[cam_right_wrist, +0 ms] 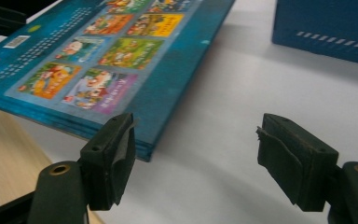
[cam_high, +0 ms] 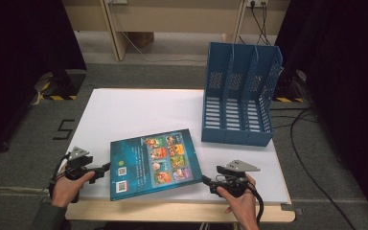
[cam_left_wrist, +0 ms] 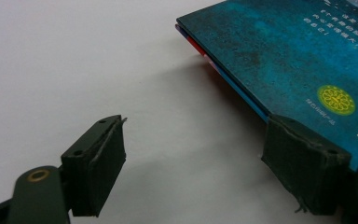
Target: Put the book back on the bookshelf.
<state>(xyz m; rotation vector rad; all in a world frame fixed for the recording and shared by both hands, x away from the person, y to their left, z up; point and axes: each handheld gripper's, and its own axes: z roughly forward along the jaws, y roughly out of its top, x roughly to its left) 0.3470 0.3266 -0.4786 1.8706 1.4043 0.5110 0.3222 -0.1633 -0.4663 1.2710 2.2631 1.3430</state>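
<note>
A teal hardcover book (cam_high: 155,163) lies back cover up near the front of the white table top (cam_high: 134,110), slightly skewed, with picture panels and QR codes showing. My left gripper (cam_high: 106,168) is at the book's left edge and my right gripper (cam_high: 206,180) at its lower right corner. In the left gripper view the gripper (cam_left_wrist: 196,135) stands open on bare white surface, and the book (cam_left_wrist: 279,56) lies past the right jaw. In the right gripper view the gripper (cam_right_wrist: 196,126) is open too, its gap empty, with the book's corner (cam_right_wrist: 121,60) beside the left jaw.
A blue three-slot file holder (cam_high: 239,96) stands at the back right of the table, its base also in the right gripper view (cam_right_wrist: 326,28). The wooden table edge (cam_high: 172,211) runs along the front. Cables lie on the floor at the right.
</note>
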